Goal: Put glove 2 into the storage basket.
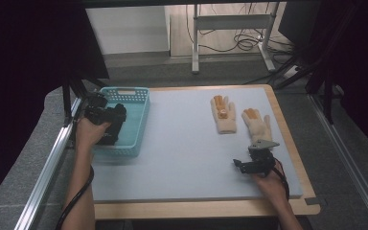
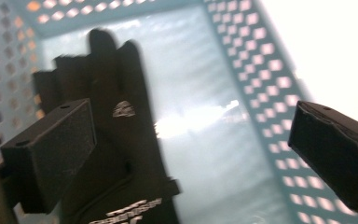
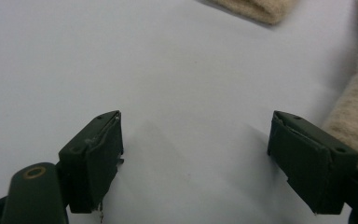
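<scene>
Wide-open right claw [image 3: 196, 163] over pale mat [image 3: 121, 60], nothing between; 2 cream, seemingly woolly gloves [image 3: 354, 112] beside it.

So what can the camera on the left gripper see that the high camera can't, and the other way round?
The left gripper view looks into the teal basket from close up: a black glove with a small white logo lies on its floor, between the left gripper and its wide-open jaws. The high view takes in the whole table: two cream gloves with orange fingertips, the right gripper near them, and both forearms. Both share the basket and the left gripper over it.
</scene>
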`<move>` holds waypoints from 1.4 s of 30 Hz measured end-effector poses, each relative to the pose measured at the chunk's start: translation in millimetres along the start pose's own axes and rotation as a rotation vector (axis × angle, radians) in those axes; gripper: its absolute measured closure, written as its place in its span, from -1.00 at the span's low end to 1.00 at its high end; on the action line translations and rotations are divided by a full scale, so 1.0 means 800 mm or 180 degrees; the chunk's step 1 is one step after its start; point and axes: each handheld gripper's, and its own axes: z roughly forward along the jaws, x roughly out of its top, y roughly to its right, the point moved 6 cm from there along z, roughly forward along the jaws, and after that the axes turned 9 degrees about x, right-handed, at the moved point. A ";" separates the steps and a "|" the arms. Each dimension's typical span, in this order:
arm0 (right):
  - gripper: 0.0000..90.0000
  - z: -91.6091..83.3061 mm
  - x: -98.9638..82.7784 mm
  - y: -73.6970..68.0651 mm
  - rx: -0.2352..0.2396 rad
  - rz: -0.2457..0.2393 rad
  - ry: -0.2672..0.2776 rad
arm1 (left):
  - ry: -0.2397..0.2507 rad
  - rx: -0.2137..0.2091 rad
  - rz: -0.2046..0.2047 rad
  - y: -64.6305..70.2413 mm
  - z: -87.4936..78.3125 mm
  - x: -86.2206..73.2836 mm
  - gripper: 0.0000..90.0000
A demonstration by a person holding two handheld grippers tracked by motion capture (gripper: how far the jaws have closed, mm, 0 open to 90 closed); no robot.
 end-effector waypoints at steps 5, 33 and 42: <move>-0.61 0.000 0.000 0.000 0.0001 0.0001 -0.0002 | 0.0297 -0.0181 0.0135 0.040 -0.019 0.001 -1.00; -0.61 0.000 0.000 0.000 -0.0002 0.0002 0.0003 | 0.0804 -0.0819 0.1036 0.231 -0.051 -0.055 -1.00; -0.61 0.000 0.000 0.000 0.0001 0.0003 0.0005 | 0.0793 -0.0799 0.1223 0.271 -0.016 -0.099 -1.00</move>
